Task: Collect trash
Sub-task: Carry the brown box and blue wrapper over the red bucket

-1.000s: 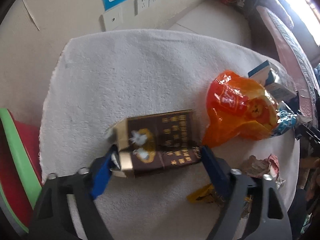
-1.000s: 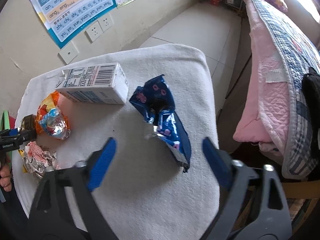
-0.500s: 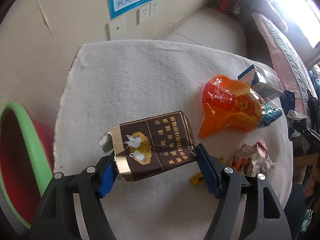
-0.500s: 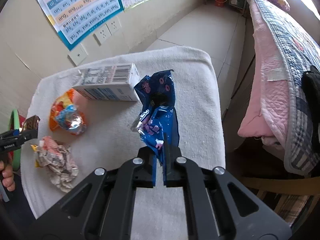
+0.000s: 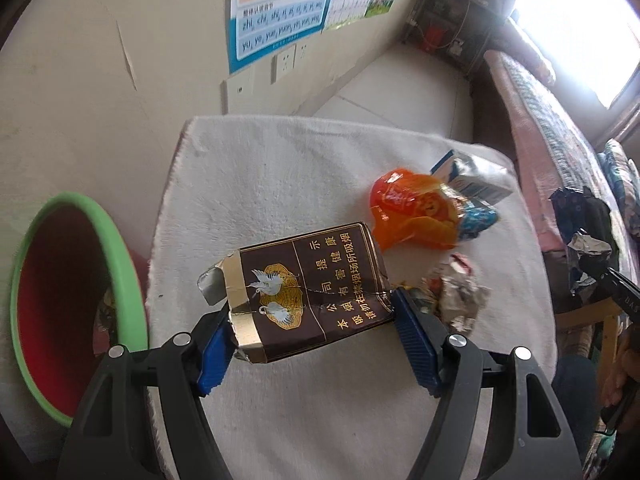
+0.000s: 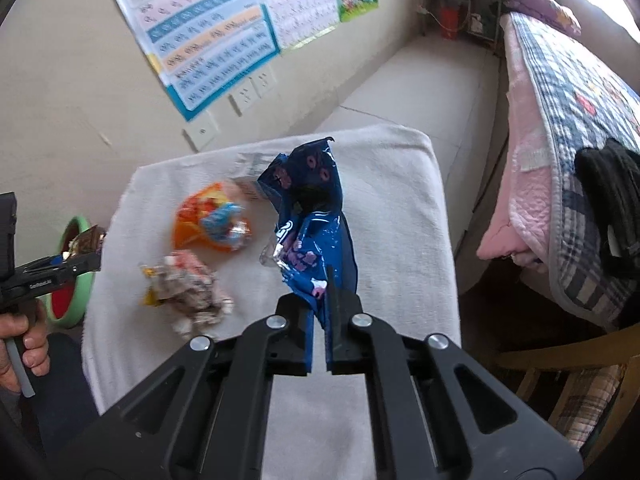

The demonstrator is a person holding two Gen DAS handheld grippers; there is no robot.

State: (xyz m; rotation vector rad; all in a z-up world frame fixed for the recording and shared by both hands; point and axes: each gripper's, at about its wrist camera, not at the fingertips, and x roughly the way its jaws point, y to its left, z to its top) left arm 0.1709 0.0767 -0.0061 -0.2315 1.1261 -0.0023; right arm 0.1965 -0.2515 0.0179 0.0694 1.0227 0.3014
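Both hands are loaded up right now. The left gripper (image 5: pixel 310 334) has its jaws spread wide but clamped on the sides of a crumpled brown cigarette pack (image 5: pixel 308 288), gold cranes on the front, torn open at its 9 o'clock end, and the pack is clear of the white towel-covered bench (image 5: pixel 280 168). The red bin with the green rim (image 5: pixel 76 304) sits at about 9 o'clock from the pack, off the bench edge.

The right gripper (image 6: pixel 319 322) has its jaws pressed together, pinching the bottom end of a blue snack wrapper (image 6: pixel 310 216), which sticks up toward 12 o'clock from the jaws and hangs free of the bench.

Left on the towel: an orange snack bag (image 5: pixel 412 212) at roughly 1 o'clock from the pack, with a white-and-blue carton (image 5: pixel 470 178) touching its far side. In the right wrist view that carton is mostly hidden behind the blue wrapper. A crumpled foil wrapper ball (image 5: pixel 460 296) lies at 3 o'clock from the pack, just beside the left gripper's right-hand jaw.

The right wrist view also catches the person's left hand (image 6: pixel 24 338) at the 9 o'clock edge, gripping the other gripper's handle.
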